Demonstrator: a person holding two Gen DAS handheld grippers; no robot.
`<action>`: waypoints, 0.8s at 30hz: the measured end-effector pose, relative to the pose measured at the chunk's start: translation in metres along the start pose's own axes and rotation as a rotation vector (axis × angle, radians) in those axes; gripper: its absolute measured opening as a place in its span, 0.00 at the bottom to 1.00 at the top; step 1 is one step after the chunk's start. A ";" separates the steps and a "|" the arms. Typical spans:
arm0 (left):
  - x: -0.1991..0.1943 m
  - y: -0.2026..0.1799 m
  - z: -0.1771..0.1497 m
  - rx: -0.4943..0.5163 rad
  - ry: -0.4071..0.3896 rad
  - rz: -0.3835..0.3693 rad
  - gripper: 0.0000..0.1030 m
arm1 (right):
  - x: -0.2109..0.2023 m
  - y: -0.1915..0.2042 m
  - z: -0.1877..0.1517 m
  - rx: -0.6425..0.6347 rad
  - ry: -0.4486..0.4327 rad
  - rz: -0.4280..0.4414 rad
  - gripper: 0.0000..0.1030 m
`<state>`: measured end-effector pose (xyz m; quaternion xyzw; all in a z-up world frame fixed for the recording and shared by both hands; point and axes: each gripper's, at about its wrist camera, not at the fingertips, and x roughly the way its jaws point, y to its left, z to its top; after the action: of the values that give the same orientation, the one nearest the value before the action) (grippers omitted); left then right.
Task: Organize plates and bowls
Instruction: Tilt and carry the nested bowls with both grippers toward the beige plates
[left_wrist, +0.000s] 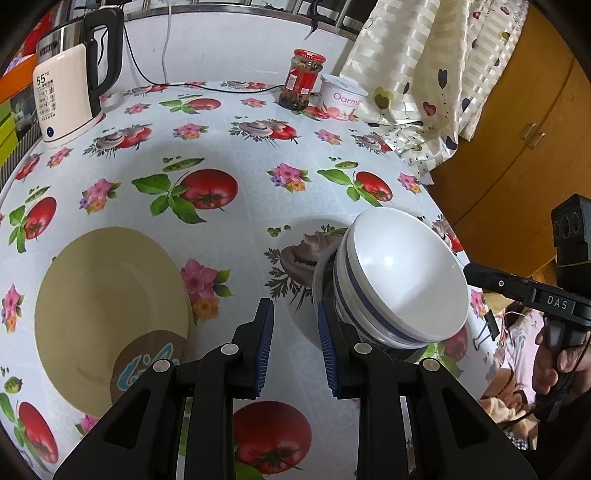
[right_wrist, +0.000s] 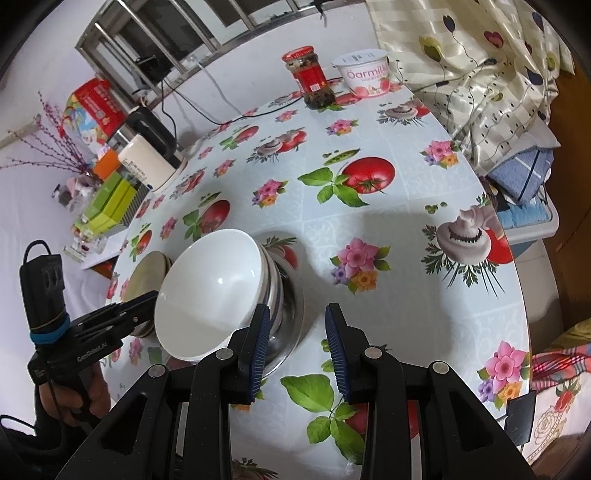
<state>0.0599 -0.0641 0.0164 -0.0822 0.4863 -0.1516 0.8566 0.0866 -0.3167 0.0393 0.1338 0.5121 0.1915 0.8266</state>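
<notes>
A stack of white bowls with blue stripes (left_wrist: 399, 280) stands in a steel bowl on the table, just right of my left gripper (left_wrist: 295, 347), which is open and empty. A beige plate (left_wrist: 107, 314) lies to the left of it. In the right wrist view the same bowl stack (right_wrist: 214, 288) stands left of my right gripper (right_wrist: 297, 347), which is open and empty. The steel bowl's rim (right_wrist: 291, 317) shows beside its left finger. The beige plates (right_wrist: 147, 273) lie behind the stack.
An electric kettle (left_wrist: 70, 81) stands at the back left. A red-lidded jar (left_wrist: 301, 79) and a yogurt tub (left_wrist: 341, 96) stand at the back. A curtain (left_wrist: 424, 74) hangs at the table's right edge. Boxes (right_wrist: 110, 199) lie past the left edge.
</notes>
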 end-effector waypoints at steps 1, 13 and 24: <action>0.001 0.000 0.000 -0.003 0.003 -0.003 0.25 | 0.001 0.000 0.000 0.001 0.001 0.000 0.30; 0.005 0.000 -0.002 -0.019 0.018 -0.041 0.25 | 0.013 -0.001 -0.005 0.002 0.036 0.016 0.30; 0.013 0.000 -0.003 -0.027 0.041 -0.059 0.25 | 0.023 -0.006 -0.008 0.013 0.061 0.021 0.29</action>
<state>0.0633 -0.0684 0.0046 -0.1050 0.5030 -0.1717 0.8405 0.0895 -0.3109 0.0148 0.1384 0.5369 0.2007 0.8076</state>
